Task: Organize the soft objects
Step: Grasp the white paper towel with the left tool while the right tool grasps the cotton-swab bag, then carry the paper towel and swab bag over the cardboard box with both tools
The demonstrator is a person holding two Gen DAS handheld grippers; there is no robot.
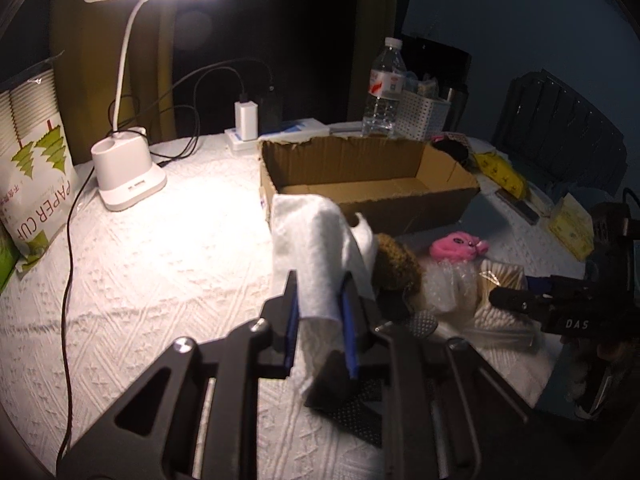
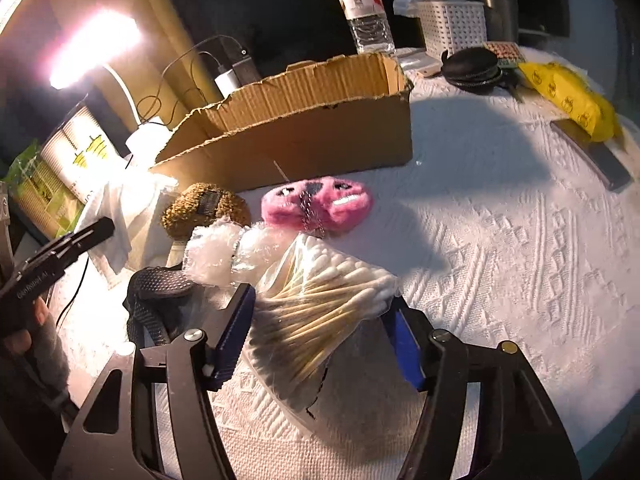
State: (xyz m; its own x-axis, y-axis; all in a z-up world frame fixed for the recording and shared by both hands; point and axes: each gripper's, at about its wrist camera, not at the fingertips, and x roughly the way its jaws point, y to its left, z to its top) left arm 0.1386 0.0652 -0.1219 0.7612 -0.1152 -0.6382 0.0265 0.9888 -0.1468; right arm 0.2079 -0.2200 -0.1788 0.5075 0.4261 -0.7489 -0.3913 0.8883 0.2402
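My left gripper (image 1: 320,280) is shut on a white cloth (image 1: 312,232), held up off the table in front of the open cardboard box (image 1: 360,144). In the right wrist view my right gripper (image 2: 322,300) straddles a clear bag of cotton swabs (image 2: 320,288), with its blue pads touching both sides of the bag. Beyond it lie bubble wrap (image 2: 216,252), a brown knitted piece (image 2: 200,204) and a pink plush toy (image 2: 320,204). The cardboard box (image 2: 304,136) stands behind them. A black mesh item (image 2: 160,280) lies to the left of the bag.
A lit desk lamp (image 1: 128,172) and a paper cup pack (image 1: 32,168) stand at the left, with a black cable (image 1: 68,240) trailing across the tablecloth. A water bottle (image 1: 384,88), a white basket (image 1: 424,112) and a yellow packet (image 1: 500,168) sit behind and right of the box.
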